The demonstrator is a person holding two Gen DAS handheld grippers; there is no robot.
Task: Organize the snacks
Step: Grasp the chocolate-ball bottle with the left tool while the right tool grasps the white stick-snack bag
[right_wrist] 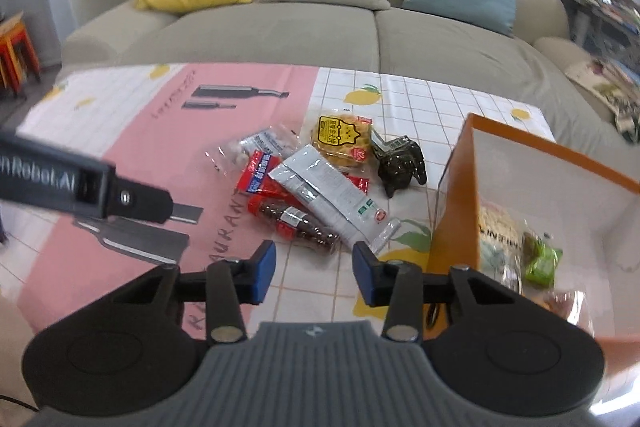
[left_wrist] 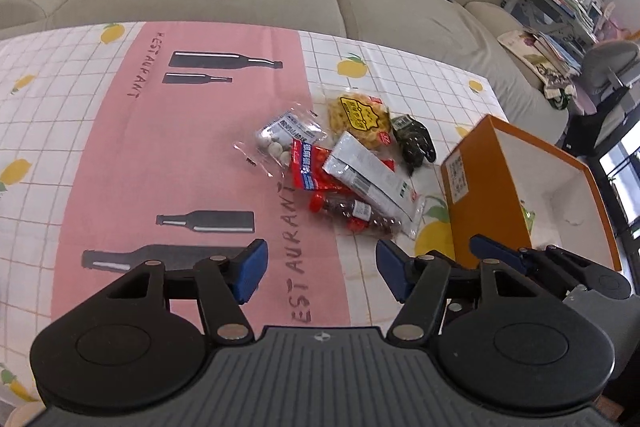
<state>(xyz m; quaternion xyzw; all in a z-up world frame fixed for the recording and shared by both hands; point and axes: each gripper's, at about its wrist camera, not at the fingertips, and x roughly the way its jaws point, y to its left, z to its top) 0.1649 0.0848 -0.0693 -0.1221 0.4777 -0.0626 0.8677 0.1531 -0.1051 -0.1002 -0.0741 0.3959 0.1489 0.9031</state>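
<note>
Tongs, both pairs, left tongs (left_wrist: 322,269) and right tongs (right_wrist: 314,273), hang open and empty over the table (left_wrist: 100,155). Snack pile (left_wrist: 340,163) lies ahead beside the orange box (right_wrist: 456,219); best approach low, pinching one packet's edge.

Soft even daylight, faint shadows; fisheye bending at the edges; right wrist view blurred toward its rim
</note>
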